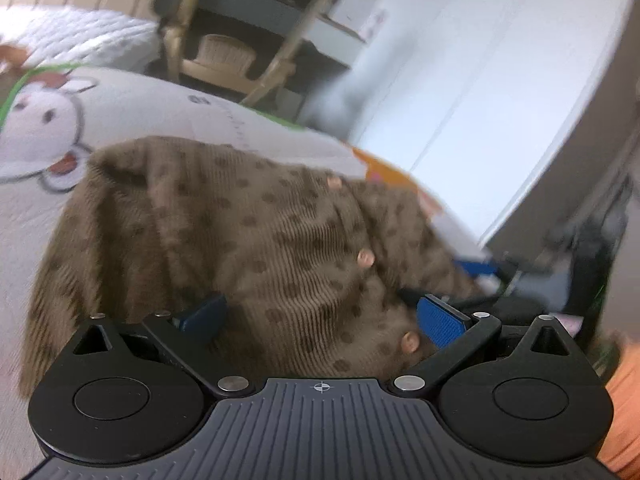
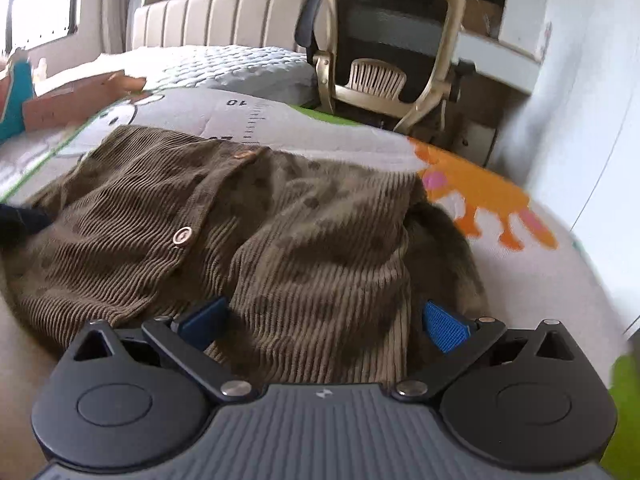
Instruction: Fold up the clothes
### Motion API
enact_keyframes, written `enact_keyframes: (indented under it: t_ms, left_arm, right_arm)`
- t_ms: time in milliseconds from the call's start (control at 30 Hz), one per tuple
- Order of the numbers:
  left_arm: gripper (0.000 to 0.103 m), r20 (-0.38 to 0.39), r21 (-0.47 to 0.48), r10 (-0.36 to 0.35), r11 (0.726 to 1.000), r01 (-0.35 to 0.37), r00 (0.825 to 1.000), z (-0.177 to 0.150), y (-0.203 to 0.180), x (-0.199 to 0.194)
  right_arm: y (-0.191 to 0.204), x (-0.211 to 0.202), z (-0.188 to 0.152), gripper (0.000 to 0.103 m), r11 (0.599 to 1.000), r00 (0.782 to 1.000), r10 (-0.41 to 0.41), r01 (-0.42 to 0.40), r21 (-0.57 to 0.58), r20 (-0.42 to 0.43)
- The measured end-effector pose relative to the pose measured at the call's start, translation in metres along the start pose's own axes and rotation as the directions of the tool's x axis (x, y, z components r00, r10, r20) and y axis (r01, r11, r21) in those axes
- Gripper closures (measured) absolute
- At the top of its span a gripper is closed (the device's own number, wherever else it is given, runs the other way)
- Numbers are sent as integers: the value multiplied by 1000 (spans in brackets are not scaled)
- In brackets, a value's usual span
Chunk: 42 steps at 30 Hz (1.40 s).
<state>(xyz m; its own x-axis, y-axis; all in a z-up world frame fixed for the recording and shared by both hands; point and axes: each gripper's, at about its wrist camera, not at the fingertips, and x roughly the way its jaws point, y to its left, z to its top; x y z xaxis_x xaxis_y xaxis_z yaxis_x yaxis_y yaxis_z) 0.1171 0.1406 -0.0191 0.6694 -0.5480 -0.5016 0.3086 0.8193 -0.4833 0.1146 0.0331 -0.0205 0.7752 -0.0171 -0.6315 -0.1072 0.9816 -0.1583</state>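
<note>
On the cartoon-print bedspread [image 1: 132,104] the soft, floppy brown cardigan [image 1: 240,240] is straddled by the wide-apart left gripper [image 1: 320,316], while its ribbed hem, judged grippable, is bracketed by the equally spread right gripper [image 2: 324,324].

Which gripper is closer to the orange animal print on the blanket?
Right. The right gripper has the orange animal print just ahead; the left gripper sees it beyond the cardigan.
</note>
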Motion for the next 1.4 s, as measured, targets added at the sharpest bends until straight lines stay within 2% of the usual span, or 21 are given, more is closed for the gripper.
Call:
enact_keyframes:
  t_ms: [100,133,167,200,267,333,400,533,633,667,700,800,900,1000,1100,1233,1300,1367,1400]
  left_arm:
    - [0,94,-52,131,991,-126,987,3,18,-34]
    - [1,110,-70,176,983,-169,978,4,25,-43]
    - [5,91,-79,218,974,-211,972,5,30,-43]
    - [20,64,-84,247,967,-242,967,5,35,-41]
    - [41,9,-74,283,957,-282,959,4,40,-32]
    - [38,-19,-50,320,946,-321,947,0,40,-22]
    - [34,-3,-19,346,938,-346,938,-4,36,-20]
    - [35,18,33,358,933,-359,933,-8,34,-17]
    - [46,27,59,342,937,-343,939,-10,32,-15]
    - [52,25,57,331,942,-332,943,-10,32,-15]
    - [64,22,46,313,948,-314,949,-8,33,-15]
    - [82,10,-9,271,963,-271,963,-1,35,-15]
    - [85,3,-60,239,969,-238,971,10,33,-17]
    - [87,18,-158,161,975,-156,987,22,33,-23]
    - [94,34,-222,87,972,-78,996,31,29,-27]
    - [94,6,-235,29,972,-27,1000,35,18,-20]
    - [94,-12,-220,24,975,-26,1000,31,15,-15]
    - [94,-18,-232,26,972,-29,1000,28,18,-14]
    - [90,-13,-230,43,972,-45,999,27,21,-16]
  right_arm:
    - [11,-23,9,0,998,996,5,0,-57,90]
    - [14,-29,13,0,998,993,29,-22,-61,117]
    - [17,-34,17,0,997,988,53,-44,-64,143]
    - [20,-38,20,0,995,984,77,-66,-69,163]
    - [26,-38,25,0,991,978,118,-107,-76,169]
    - [30,-30,25,0,988,979,145,-136,-70,140]
    - [31,-15,25,0,987,983,158,-154,-52,91]
    - [33,8,20,0,986,986,167,-167,-12,6]
    - [39,7,16,0,989,989,146,-146,-32,11]
    - [44,3,17,0,989,989,143,-142,-50,26]
    - [49,-1,17,0,988,989,140,-137,-69,40]
    - [67,-19,20,4,978,980,167,-151,-142,110]
    - [88,-32,22,11,954,958,250,-220,-203,138]
    - [112,-41,23,16,920,930,338,-293,-261,147]
    - [135,-34,24,16,899,918,376,-328,-291,126]
    - [171,-15,25,17,880,925,365,-308,-362,101]
    - [177,-2,28,33,887,935,347,-302,-349,74]
    - [173,4,30,34,895,934,353,-319,-313,58]
    - [170,5,30,35,898,931,359,-329,-294,56]
